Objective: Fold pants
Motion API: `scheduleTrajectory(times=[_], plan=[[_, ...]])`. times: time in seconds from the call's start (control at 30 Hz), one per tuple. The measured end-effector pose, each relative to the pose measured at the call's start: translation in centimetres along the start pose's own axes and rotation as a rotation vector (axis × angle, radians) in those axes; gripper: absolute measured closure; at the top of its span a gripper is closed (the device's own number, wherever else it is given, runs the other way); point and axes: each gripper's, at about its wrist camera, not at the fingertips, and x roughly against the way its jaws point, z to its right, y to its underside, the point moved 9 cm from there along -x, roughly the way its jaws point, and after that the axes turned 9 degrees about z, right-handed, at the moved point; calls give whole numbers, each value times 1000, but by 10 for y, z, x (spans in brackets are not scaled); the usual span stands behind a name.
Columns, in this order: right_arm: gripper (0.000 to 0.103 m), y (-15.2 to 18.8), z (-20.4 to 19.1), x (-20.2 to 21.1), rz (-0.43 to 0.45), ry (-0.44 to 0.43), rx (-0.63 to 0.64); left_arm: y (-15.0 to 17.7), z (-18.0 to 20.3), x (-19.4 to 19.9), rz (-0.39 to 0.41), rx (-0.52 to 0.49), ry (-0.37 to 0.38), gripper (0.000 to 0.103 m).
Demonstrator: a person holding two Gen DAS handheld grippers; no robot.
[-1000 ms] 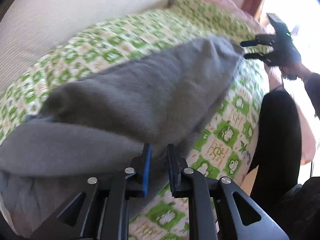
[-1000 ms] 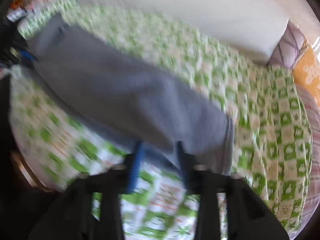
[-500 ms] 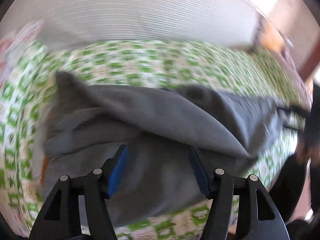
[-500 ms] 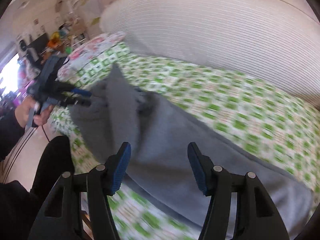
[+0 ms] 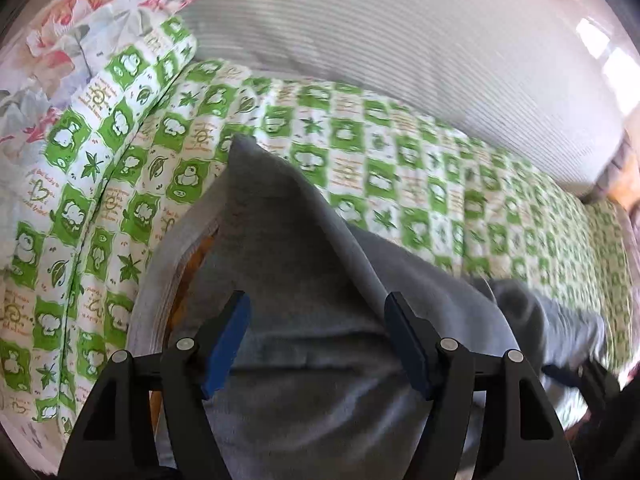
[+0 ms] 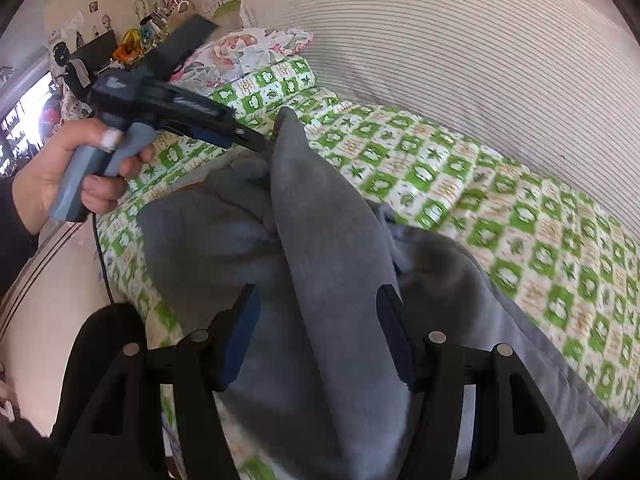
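The grey pants [image 5: 304,264] lie on a green-checked sheet [image 5: 400,184], with one part folded over into a long ridge ending in a point [image 6: 286,120]. My left gripper [image 5: 318,340] hovers over the waistband end. Its jaws are opening, and cloth lies under them but is not pinched. In the right wrist view a hand holds the left gripper [image 6: 256,142] with its tips beside that point. My right gripper [image 6: 318,336] is open above the ridge of grey cloth [image 6: 332,240], which runs down between its blue pads [image 6: 240,336] without being squeezed.
A large white striped cushion [image 5: 420,48] backs the bed. A floral pillow [image 5: 60,40] sits at the head end, left. The bed's near edge drops to pale floor [image 6: 52,280], where the person's dark-clad leg [image 6: 108,344] stands. Cluttered shelves [image 6: 120,44] fill the far left.
The left gripper let go of the grey cloth, spread wide, rolled and swung toward the waistband end. The right gripper swept along the pants toward it. Both views went from blurred to sharper.
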Motion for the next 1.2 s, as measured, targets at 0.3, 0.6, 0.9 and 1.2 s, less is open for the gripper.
scheduleTrajectory(times=[0.3, 0.6, 0.9, 1.2], plan=[[34, 5, 2, -50, -59, 127, 78, -7, -7, -40, -24, 36, -82, 54], [93, 2, 26, -29, -14, 67, -78, -3, 10, 17, 120, -14, 27, 97], [93, -6, -26, 20, -8, -89, -40, 32, -13, 104, 249, 79, 133, 97], [93, 33, -50, 22, -106, -131, 72, 120, -39, 86, 186, 208, 157, 97]])
